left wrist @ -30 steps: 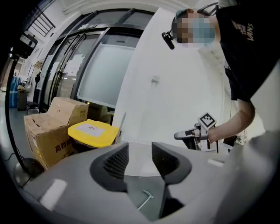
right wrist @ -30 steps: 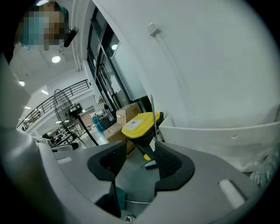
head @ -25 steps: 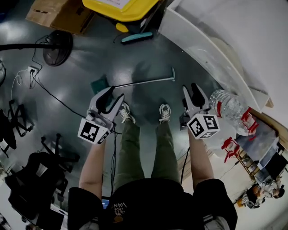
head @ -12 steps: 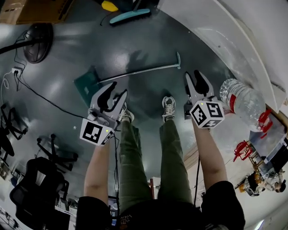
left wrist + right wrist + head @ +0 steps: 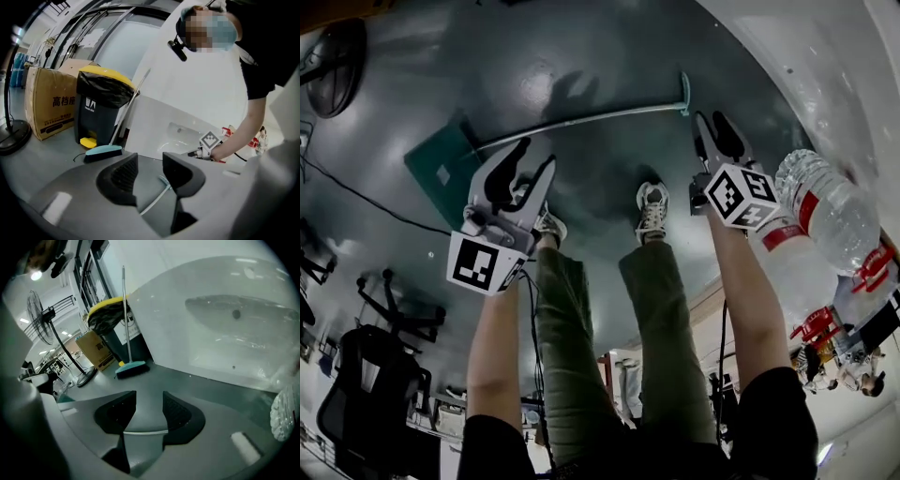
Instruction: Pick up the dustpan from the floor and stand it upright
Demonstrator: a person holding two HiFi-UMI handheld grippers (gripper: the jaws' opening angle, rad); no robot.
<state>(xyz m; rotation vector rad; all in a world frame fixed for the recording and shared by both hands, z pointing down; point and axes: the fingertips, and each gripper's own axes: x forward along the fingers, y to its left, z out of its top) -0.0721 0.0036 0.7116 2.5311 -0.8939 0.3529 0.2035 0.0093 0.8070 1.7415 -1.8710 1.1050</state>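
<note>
The dustpan lies flat on the dark floor. Its green pan (image 5: 439, 169) is at the left, and the long metal handle (image 5: 581, 120) runs right to a teal grip (image 5: 684, 94). My left gripper (image 5: 534, 161) hangs open above the floor just right of the pan, nearer me than the handle. My right gripper (image 5: 712, 122) is open too, just below the grip end. The handle (image 5: 157, 194) shows on the floor between the jaws of the left gripper (image 5: 150, 161). It also crosses the gap (image 5: 145, 431) of the right gripper (image 5: 149, 401). Neither gripper holds anything.
My shoes (image 5: 652, 208) stand just short of the handle. A white tub (image 5: 234, 324) rises at the right, with a water bottle (image 5: 830, 211) beside it. Further off are a teal broom (image 5: 103, 151), a yellow-lidded bin (image 5: 98, 105), a cardboard box (image 5: 49, 105) and a fan (image 5: 47, 324).
The head view has tipped down and closed in on the floor. Both open grippers have come nearer the dustpan handle, the right one toward its grip end.
</note>
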